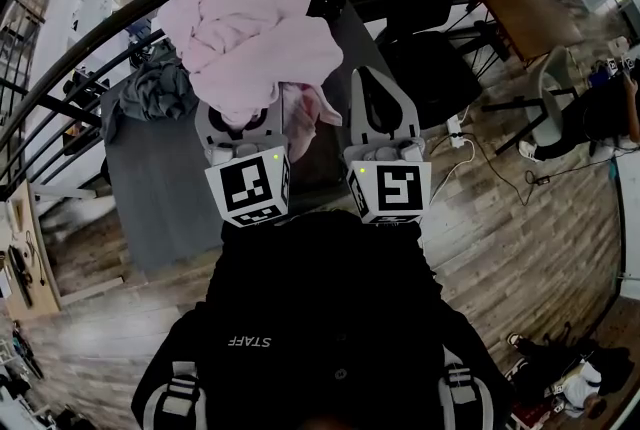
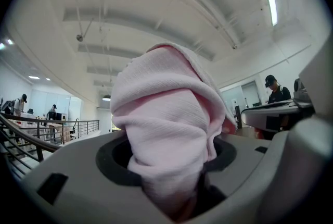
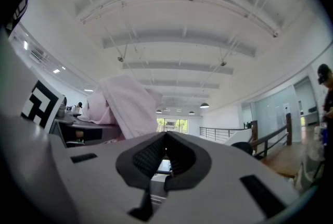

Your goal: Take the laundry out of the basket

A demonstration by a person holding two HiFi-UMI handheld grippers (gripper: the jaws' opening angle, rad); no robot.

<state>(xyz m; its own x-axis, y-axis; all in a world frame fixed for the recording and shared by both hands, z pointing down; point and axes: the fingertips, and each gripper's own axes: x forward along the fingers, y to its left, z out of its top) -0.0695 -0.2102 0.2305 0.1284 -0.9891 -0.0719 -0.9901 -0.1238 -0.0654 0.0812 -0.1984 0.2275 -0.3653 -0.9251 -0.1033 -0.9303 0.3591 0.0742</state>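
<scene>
A bunched pink garment (image 1: 255, 18) hangs in the air in front of me, above a grey table. My left gripper (image 1: 248, 116) is shut on its lower end, and the cloth hides its fingertips in the head view. In the left gripper view the pink garment (image 2: 166, 124) fills the space between the jaws of the left gripper (image 2: 171, 152). My right gripper (image 1: 368, 78) is held level beside it, shut with nothing in it. In the right gripper view the pads of the right gripper (image 3: 165, 142) meet at the tip, and the pink garment (image 3: 125, 108) shows to their left.
A grey garment (image 1: 155, 90) lies on the grey table (image 1: 160, 203) below left. A curved dark railing (image 1: 95, 33) runs behind it. A black chair (image 1: 430, 58) and a wooden table (image 1: 520, 8) stand to the right. A seated person (image 1: 600, 113) is at the far right.
</scene>
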